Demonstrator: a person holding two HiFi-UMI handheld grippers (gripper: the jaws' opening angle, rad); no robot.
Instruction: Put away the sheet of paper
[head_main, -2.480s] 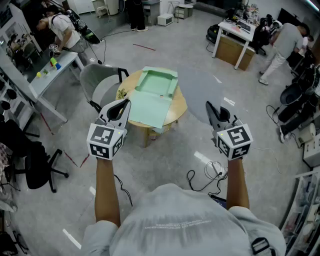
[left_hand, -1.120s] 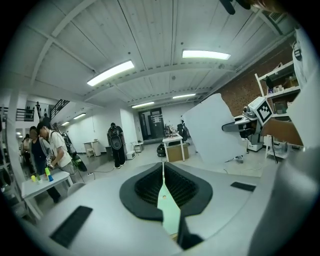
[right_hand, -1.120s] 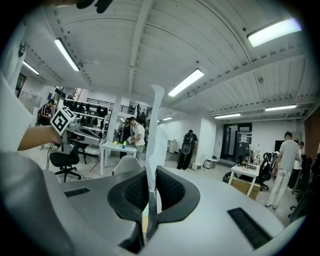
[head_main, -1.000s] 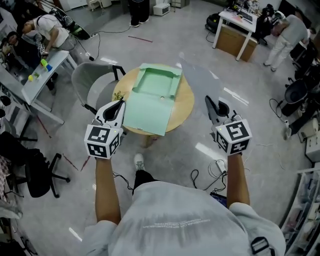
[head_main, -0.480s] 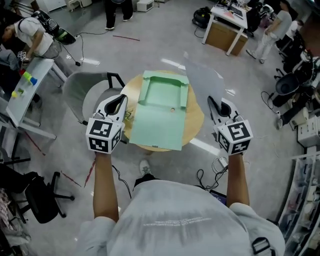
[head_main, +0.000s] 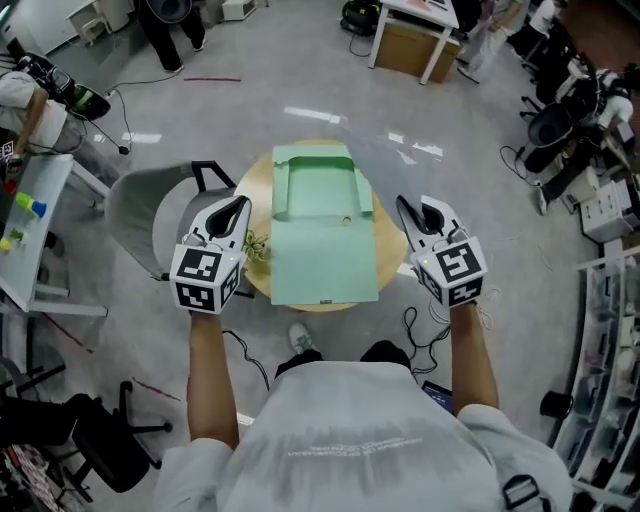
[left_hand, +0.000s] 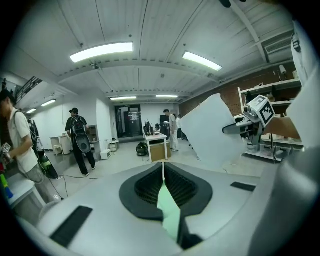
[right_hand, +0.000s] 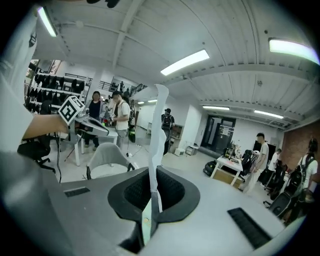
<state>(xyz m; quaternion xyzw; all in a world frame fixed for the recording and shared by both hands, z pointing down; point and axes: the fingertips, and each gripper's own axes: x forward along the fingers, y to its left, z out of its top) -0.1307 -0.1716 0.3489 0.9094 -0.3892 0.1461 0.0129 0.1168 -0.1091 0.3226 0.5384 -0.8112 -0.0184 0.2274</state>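
Note:
An open pale green folder (head_main: 322, 225) lies flat on a round wooden table (head_main: 258, 195) in the head view. My right gripper (head_main: 407, 212) hovers at the table's right edge, shut on a white sheet of paper (head_main: 385, 165) that stands up and leans away over the table. In the right gripper view the sheet (right_hand: 159, 115) shows edge-on, rising from the closed jaws. My left gripper (head_main: 240, 207) hangs over the table's left edge beside the folder, jaws together with nothing held. From the left gripper view, the sheet (left_hand: 212, 132) stands wide at right.
A grey chair (head_main: 150, 215) stands against the table's left side. A small sprig (head_main: 255, 245) lies on the table by the folder. Cables (head_main: 425, 320) trail on the floor at right. Desks, shelves and several people stand around the room's edges.
The person has walked up to the table, so the folder now lies directly between the two grippers. Both grippers keep their pose, and the right one still holds the sheet.

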